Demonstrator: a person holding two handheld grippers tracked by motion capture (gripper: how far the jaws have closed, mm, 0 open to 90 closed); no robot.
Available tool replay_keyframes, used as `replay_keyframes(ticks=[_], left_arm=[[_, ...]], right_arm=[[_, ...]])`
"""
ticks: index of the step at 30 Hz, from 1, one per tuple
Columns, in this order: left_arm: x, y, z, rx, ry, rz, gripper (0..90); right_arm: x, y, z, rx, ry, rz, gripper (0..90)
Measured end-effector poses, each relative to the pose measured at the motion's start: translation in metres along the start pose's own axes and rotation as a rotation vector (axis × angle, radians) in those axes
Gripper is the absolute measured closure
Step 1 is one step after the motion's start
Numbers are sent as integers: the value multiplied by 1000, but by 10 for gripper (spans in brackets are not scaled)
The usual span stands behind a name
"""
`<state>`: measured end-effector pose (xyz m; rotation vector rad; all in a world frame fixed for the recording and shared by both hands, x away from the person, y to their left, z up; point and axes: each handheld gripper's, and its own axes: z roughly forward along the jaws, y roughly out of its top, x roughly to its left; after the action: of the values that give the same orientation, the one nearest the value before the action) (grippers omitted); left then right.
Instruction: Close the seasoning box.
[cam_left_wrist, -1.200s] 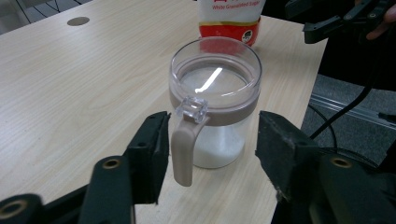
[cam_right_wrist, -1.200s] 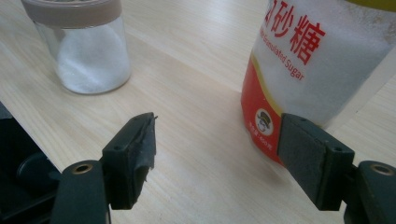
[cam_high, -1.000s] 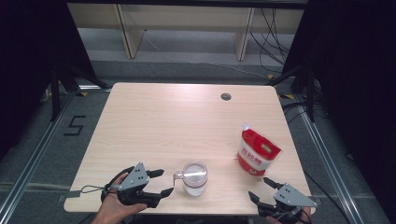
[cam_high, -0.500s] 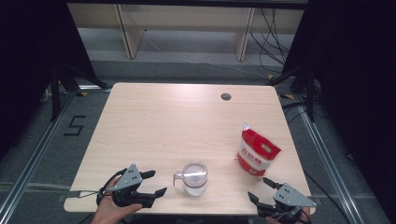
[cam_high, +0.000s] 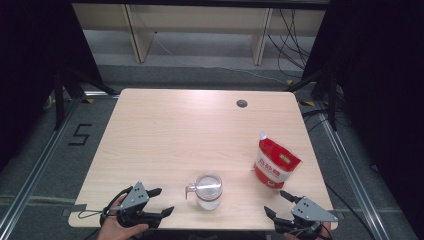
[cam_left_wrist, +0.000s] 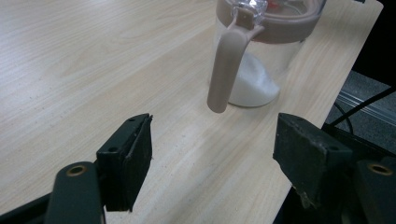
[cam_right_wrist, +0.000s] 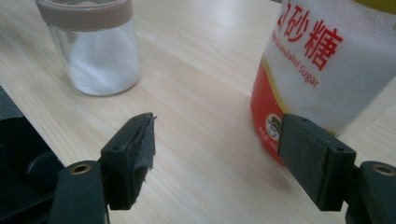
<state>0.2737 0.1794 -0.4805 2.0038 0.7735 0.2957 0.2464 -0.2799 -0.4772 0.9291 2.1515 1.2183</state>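
A clear glass jar (cam_high: 208, 190) with a taupe handle and lid stands near the table's front edge, holding a little white sugar (cam_left_wrist: 250, 83). A red and white bag of granulated sugar (cam_high: 274, 162) stands upright to its right. My left gripper (cam_high: 159, 201) is open at the front left, its jaws facing the jar's handle (cam_left_wrist: 226, 63) from a short way off. At the front right corner my right gripper (cam_high: 278, 203) is open too, just in front of the bag (cam_right_wrist: 327, 60), with the jar (cam_right_wrist: 95, 46) off to its left. Both hold nothing.
The wooden table (cam_high: 190, 130) has a round cable hole (cam_high: 242, 103) at the back right. Shelving and cables lie on the floor behind it. A floor mark "5" (cam_high: 80, 134) sits to the left.
My left gripper has drawn back from the jar, down and to the left toward the table's front edge. The right gripper, jar and bag have stayed put.
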Motion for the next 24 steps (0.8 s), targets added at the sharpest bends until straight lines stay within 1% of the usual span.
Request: replay_keyframes(ticks=[2,3,4,6,7,8,9,10,11,12,13,14,15,16,17,18,19,20,21,22,23,24], left_arm=[[-1,-2,0,1,0,-3,271],[-1,-3,0,4,-2,-7,266],[-1,-4,1,1,-4,2,259],[-1,-6,1,27,-7,-5,253],[-2,-7,2,20,-9,-7,252],[-2,-7,1,37,-4,6,248],[-2,-9,2,29,0,9,241],[-2,-9,1,39,1,10,235],[-2,-9,1,35,-3,12,230],[-4,-10,1,40,-3,1,221],[-4,-11,1,46,-5,0,204],[-5,-11,3,34,-5,-3,186],[-5,-12,2,43,-7,-1,175],[-5,-12,2,53,-9,-2,175],[-6,-12,1,53,-16,7,175],[-7,-13,1,49,-14,3,175],[-5,-13,0,56,-11,20,175],[-7,-12,0,51,-17,3,173],[-7,-13,-1,52,-21,9,169],[-7,-13,-1,47,-17,14,165],[-7,-13,-2,49,-15,7,165],[-7,-14,-1,45,-19,11,165]], right_arm=[[1,0,0,3,8,11,286],[1,0,0,1,0,0,286],[0,0,1,-7,-7,-18,286],[0,0,1,-3,-6,-17,284],[0,0,1,2,-2,-14,281],[1,0,1,8,-1,-4,276],[1,0,2,14,10,-1,266],[2,-1,2,18,10,13,255],[1,-1,2,20,12,10,253],[0,-1,3,12,-4,-8,250],[1,-1,3,25,-4,5,236],[2,-2,4,32,9,24,223],[2,-2,5,35,-5,23,219],[0,-2,5,42,-7,-1,219],[3,-3,5,58,-5,28,214],[1,-3,6,55,-4,4,204],[2,-3,6,62,0,16,197],[2,-3,6,63,3,11,194],[2,-3,7,56,-4,6,191],[1,-3,8,69,1,2,189],[1,-4,8,65,4,-1,187],[1,-4,9,77,4,4,181]])
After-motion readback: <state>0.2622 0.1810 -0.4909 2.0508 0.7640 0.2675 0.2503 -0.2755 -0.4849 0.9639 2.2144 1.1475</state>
